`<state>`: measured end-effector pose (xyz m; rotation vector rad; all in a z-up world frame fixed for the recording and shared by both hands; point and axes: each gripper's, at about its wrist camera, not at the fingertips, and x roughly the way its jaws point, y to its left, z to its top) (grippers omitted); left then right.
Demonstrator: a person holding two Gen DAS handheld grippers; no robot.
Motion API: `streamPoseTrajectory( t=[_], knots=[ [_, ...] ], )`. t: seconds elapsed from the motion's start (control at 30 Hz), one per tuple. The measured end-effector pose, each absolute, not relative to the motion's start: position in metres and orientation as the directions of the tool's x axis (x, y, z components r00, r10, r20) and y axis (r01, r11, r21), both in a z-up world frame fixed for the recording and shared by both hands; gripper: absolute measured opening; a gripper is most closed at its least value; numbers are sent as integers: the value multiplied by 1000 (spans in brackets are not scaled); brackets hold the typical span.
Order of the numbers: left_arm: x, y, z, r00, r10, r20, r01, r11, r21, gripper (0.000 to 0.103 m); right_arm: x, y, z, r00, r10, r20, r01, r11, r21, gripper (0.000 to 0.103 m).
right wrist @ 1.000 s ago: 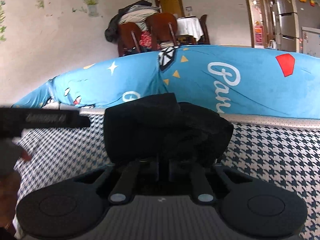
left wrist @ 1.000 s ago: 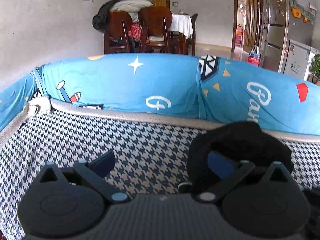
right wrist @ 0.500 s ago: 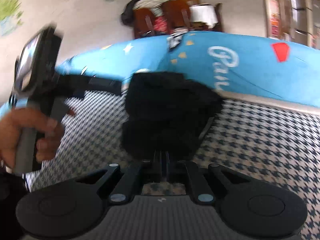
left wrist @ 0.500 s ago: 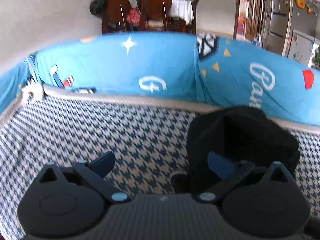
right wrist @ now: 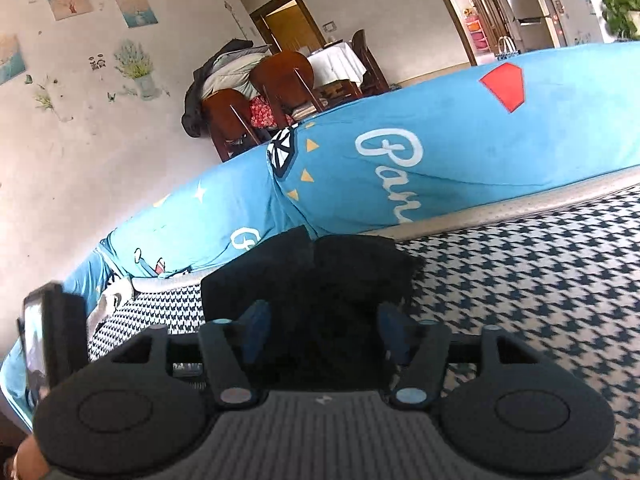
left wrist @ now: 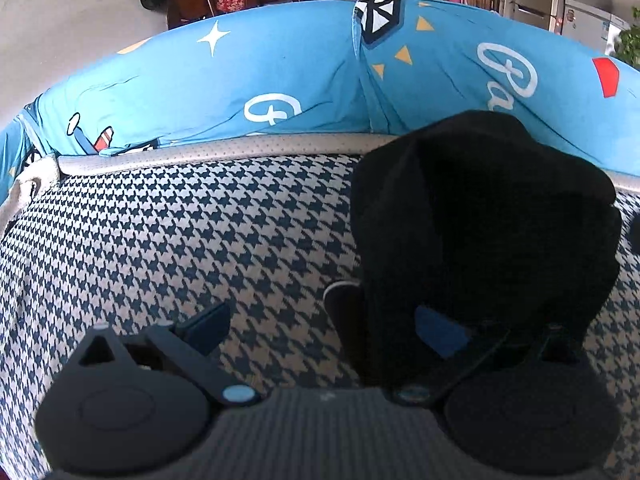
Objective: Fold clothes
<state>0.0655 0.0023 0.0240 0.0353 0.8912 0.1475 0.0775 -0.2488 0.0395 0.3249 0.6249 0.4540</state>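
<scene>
A black garment (left wrist: 480,220), bunched into a thick bundle, lies on the houndstooth seat (left wrist: 200,240) close to the blue cushions. My left gripper (left wrist: 320,330) stands open just above the seat. Its right finger (left wrist: 438,334) is tucked against the bundle's near edge and its left finger (left wrist: 204,326) is over bare fabric. In the right wrist view the same black garment (right wrist: 320,280) sits between the fingers of my right gripper (right wrist: 325,332). Those jaws are opening, and the pads stand off the cloth on both sides.
Blue patterned cushions (right wrist: 440,140) back the seat, with a grey piping edge in front of them. The left hand-held unit (right wrist: 44,344) shows at the right view's lower left. Behind are wooden chairs (right wrist: 256,108) piled with clothes, a dining table, doorways and a fridge (right wrist: 516,0).
My right gripper was shut on the black garment and has now spread its jaws, rolling as it did. My left gripper has sunk closer to the seat and tilted further down.
</scene>
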Motion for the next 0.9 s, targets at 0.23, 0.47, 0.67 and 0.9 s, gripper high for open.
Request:
streamPoseTrajectory(
  t=[0.23, 0.47, 0.67, 0.9],
  knots=[
    [50, 11, 47, 671, 128, -730, -112, 991, 72, 103, 99, -227, 20, 721, 498, -481, -275, 844, 461, 66],
    [42, 33, 71, 731, 207, -650, -197, 976, 90, 103, 98, -206, 18, 708, 535, -461, -356, 835, 420, 14],
    [43, 50, 78, 731, 212, -649, -236, 970, 53, 103, 69, -192, 28, 649, 614, -449, -514, 789, 336, 11],
    [39, 54, 86, 751, 183, -635, -223, 975, 17, 103, 18, -172, 23, 535, 672, -512, -672, 706, 224, 11]
  ],
)
